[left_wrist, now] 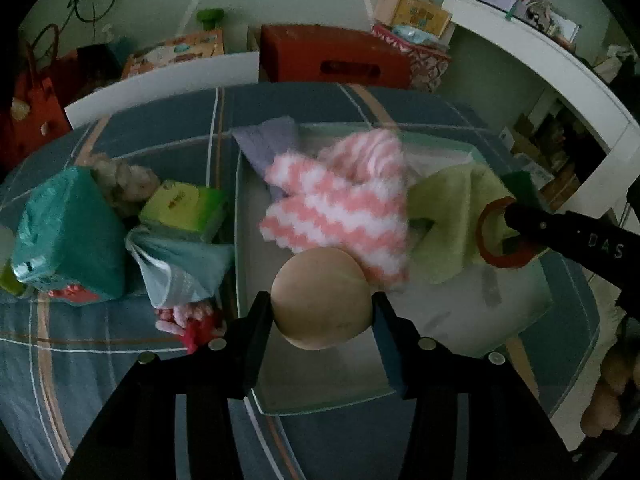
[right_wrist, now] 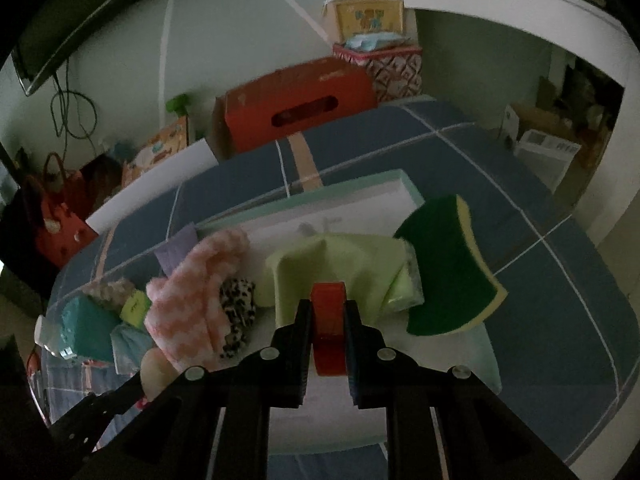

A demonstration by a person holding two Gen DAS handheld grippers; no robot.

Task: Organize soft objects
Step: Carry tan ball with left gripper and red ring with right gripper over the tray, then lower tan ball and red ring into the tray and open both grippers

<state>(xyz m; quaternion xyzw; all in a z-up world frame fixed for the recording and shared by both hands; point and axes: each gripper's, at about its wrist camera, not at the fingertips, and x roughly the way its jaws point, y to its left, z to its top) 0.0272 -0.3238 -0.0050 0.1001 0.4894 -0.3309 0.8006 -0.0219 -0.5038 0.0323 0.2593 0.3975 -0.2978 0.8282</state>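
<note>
- On the blue plaid bedspread (left_wrist: 80, 360) at far left lay a teal soft pack (left_wrist: 68, 236), outside the shallow white tray with pale green rim (left_wrist: 320, 404).
- The left gripper (left_wrist: 323, 310) had its fingers clamped on a round beige foam ball (left_wrist: 322, 298), held above the tray's near-left part, just before a pink-and-white zigzag fuzzy cloth (left_wrist: 340, 208).
- The right gripper (right_wrist: 329, 330) had its fingers pressed onto an upright translucent red ring (right_wrist: 329, 328), above a pale green cloth (right_wrist: 340, 264); a green-and-yellow sponge (right_wrist: 448, 272) lay to its right.
</note>
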